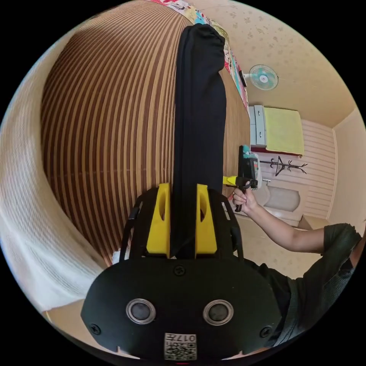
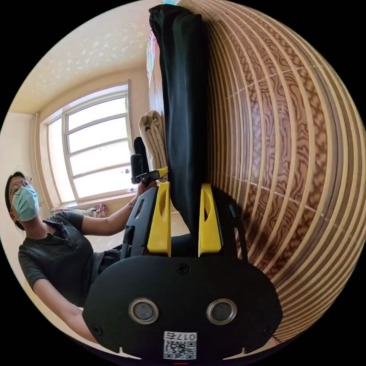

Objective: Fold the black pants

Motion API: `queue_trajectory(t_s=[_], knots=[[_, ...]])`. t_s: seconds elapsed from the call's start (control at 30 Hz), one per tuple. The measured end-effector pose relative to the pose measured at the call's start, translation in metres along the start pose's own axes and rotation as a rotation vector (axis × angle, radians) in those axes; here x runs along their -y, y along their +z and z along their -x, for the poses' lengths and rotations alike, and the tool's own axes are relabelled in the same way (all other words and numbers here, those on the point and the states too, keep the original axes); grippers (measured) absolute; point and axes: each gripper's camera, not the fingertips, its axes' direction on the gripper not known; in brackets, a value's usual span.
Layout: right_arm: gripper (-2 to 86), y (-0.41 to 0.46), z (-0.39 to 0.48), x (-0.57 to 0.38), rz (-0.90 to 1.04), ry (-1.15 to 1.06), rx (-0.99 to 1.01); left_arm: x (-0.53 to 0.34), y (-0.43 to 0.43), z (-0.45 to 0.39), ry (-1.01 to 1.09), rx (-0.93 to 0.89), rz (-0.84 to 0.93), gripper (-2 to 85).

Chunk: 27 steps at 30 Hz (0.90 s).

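We work over a wide striped brown woven mat (image 1: 114, 126), and the long black pants of soft, slightly glossy cloth (image 1: 198, 114) lie stretched along it in a narrow strip. In the left gripper view, the left gripper (image 1: 183, 221) has its yellow jaws pinching one end of that strip, the cloth bunched between them. In the right gripper view, the right gripper (image 2: 184, 225) likewise has its jaws pressed onto the black cloth. Each view also catches the other gripper held in our far hand (image 1: 244, 198). A rolled beige cloth (image 2: 152, 137) lies beside the pants. We judge the pants light and limp, somewhat slippery, so they will sag between the two holds; taking them at the corners of an end and keeping them taut seems best.
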Motion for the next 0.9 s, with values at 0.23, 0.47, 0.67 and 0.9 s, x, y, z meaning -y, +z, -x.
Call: queue_trajectory(t_s=[0.23, 0.47, 0.67, 0.9], knots=[[2.4, 0.000, 0.046, -0.038, 0.019, -0.031, 0.119, -0.022, -0.004, -0.020, 0.036, -0.150, 0.070, 4.0], [1.1, -0.029, 0.173, -0.118, -0.063, -0.214, 0.187, -0.123, -0.085, -0.110, 0.220, -0.417, -0.012, 3.9], [0.8, -0.066, 0.328, -0.163, -0.164, -0.551, 0.130, -0.165, -0.168, -0.242, 0.471, -0.530, -0.142, 3.8], [0.7, -0.092, 0.503, -0.222, -0.204, -1.021, 0.089, -0.190, -0.255, -0.394, 0.855, -0.606, -0.221, 4.0]])
